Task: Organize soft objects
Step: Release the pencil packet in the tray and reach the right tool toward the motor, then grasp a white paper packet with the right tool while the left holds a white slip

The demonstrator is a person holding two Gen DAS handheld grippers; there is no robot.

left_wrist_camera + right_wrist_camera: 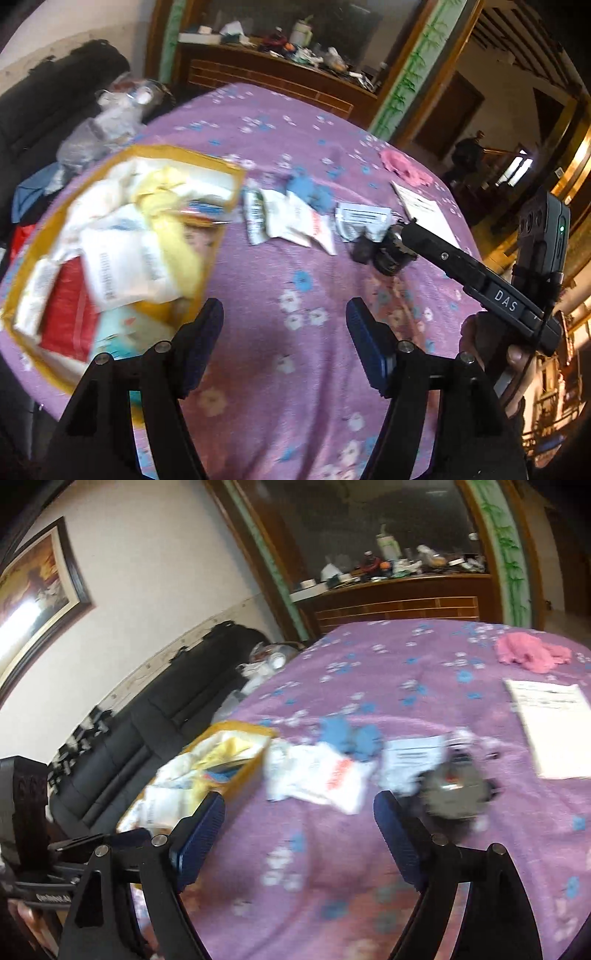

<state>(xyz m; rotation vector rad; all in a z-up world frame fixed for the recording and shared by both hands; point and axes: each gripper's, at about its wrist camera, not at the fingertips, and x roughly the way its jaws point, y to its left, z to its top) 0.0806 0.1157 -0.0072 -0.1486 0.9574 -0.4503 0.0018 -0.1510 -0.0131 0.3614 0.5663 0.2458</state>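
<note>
A yellow box (207, 162) full of soft white, yellow and red packets sits on the purple flowered cloth at the left. To its right lie white packets (291, 218), a blue cloth (310, 192) and a dark soft item (384, 251). My left gripper (284, 332) hangs open over bare cloth beside the box, holding nothing. One of the right gripper's fingers (436, 247) reaches toward the dark item. In the right wrist view my right gripper (299, 819) is open and empty, short of the white packets (321, 775) and the dark item (454, 786).
A pink cloth (528, 653) and a white sheet of paper (554, 720) lie at the far right. A black sofa (147, 709) stands left of the table, with clear plastic bags (107, 122) on it. Behind is a cluttered wooden cabinet (399, 602).
</note>
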